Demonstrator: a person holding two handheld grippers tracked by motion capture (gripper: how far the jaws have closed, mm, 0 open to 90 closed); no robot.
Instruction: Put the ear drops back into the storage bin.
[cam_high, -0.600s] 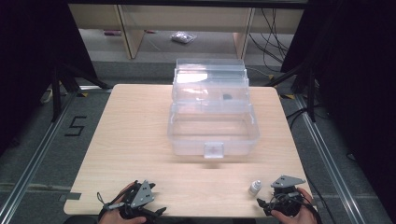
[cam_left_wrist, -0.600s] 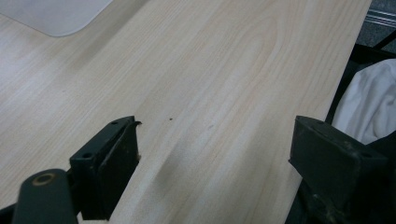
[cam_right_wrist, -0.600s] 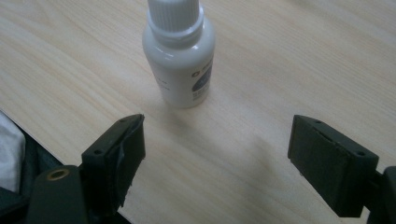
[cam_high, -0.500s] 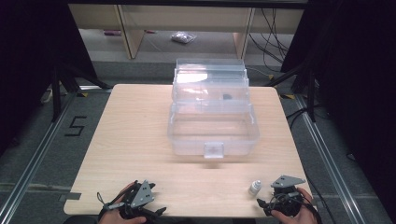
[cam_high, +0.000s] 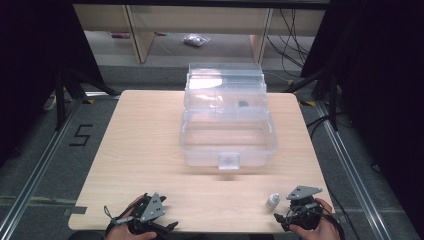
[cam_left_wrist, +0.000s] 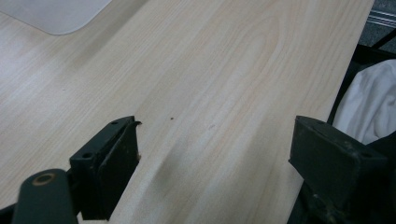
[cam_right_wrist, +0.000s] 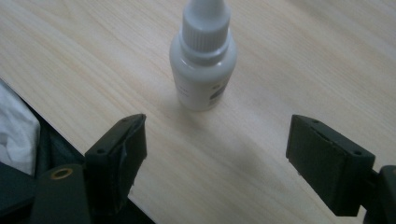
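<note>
Pale wooden table (cam_high: 150, 150): small white bottle (cam_right_wrist: 203, 60) upright, nozzle up, before wide-open, empty right tongs (cam_right_wrist: 233, 158).

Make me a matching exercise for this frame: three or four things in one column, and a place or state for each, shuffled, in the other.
Things:
1. small white bottle
2. clear plastic box
3. left gripper
4. right gripper

Places or states:
A. open over bare wood, near the table's front left edge
B. lid raised, mid-table
C. upright, capped, near the front right edge
D. open, with the bottle standing just ahead of its jaws

Pairs: 1-C, 2-B, 3-A, 4-D
</note>
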